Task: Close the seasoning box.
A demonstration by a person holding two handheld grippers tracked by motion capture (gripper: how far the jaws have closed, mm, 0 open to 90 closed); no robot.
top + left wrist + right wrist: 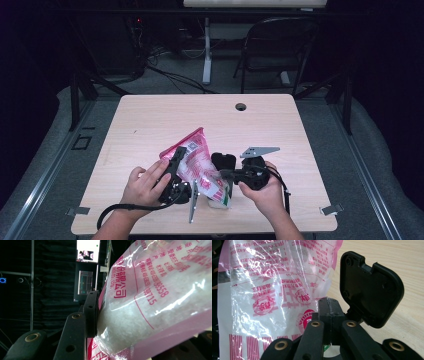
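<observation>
The table (pixel 150 115) lies bare under my work; on its near half the pink-printed bag of white granules (pixel 197 165) stands tilted between my hands, long axis running up and away to my left; my left gripper (pixel 175 170) is clamped on its left side, jaw pressed into the film; my right gripper (pixel 328 315), jaws together, seems to pinch the bag's lower right edge, beside a black plastic piece (pixel 372 287).

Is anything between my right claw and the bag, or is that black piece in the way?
Nothing visible stands between them. The right claw, jaws shut, sits right against the bag of white granules. The black plastic piece lies on the table beside the claw, not between. The left claw clamps the bag.
</observation>
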